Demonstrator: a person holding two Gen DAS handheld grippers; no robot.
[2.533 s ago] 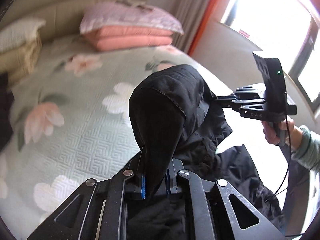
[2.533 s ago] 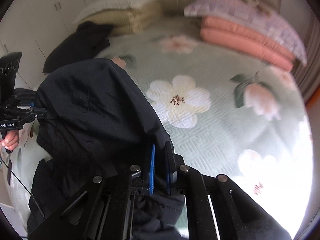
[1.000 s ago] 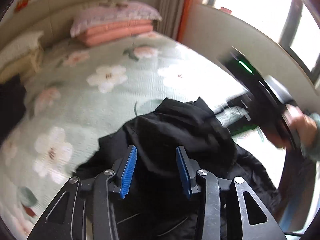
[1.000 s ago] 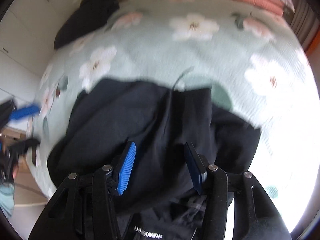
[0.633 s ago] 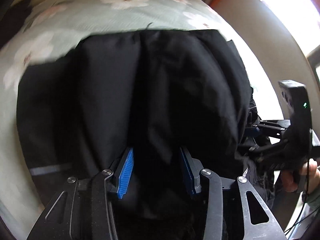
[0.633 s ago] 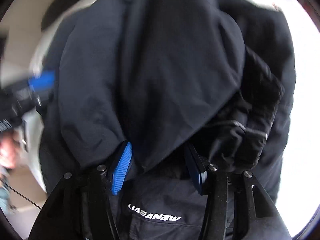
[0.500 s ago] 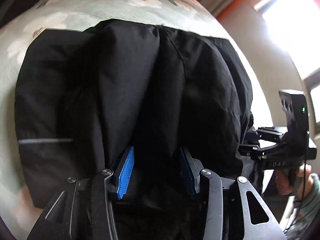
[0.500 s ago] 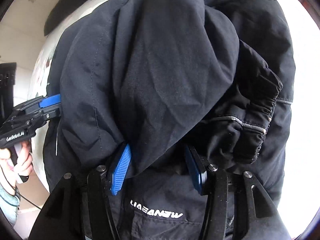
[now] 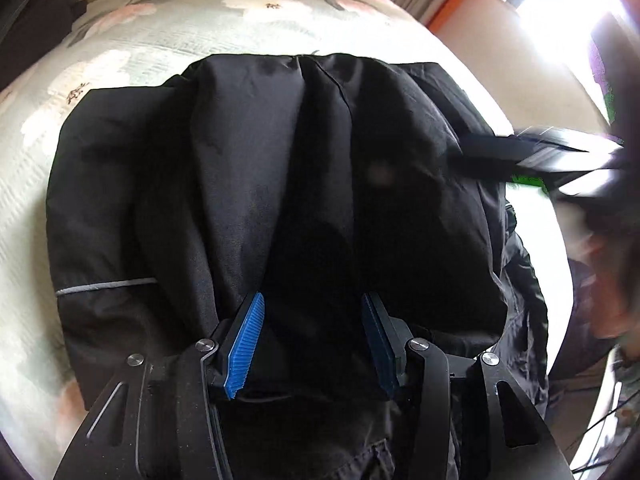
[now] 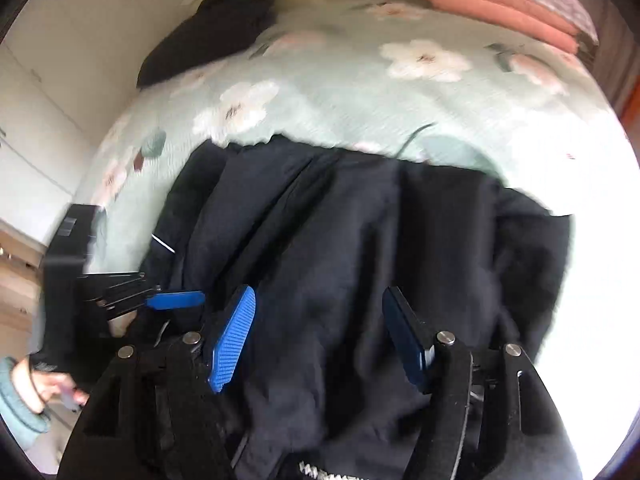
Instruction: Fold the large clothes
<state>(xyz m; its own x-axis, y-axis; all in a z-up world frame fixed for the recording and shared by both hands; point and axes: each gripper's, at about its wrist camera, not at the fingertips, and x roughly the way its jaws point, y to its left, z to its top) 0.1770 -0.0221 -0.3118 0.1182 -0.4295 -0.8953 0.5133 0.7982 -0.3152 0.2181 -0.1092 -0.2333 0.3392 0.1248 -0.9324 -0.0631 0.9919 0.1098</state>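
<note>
Change since earlier: the black jacket [image 9: 280, 184], previously pinched and lifted by both tongs, has been released and is now spread on the bed [image 10: 360, 112]; both pairs of blue pads have been parted.
Left tongs [image 9: 310, 336]: held wide open just above the near edge of the jacket, nothing gripped; black fabric is seen between the pads without being pinched.
Right tongs [image 10: 320, 332]: likewise wide open over the jacket, nothing gripped; blurred in the left view at the jacket's right side.
Jacket: laid across the near part of the floral bedspread, folded over on itself in long creases; a thin reflective stripe [image 9: 104, 285] is seen on its left portion, white lettering [image 10: 340, 472] at its near edge.
Surroundings: pink pillows [image 10: 500, 8] stacked at the far end of the bed; a second dark garment [image 10: 208, 28] lying at the far left corner.
</note>
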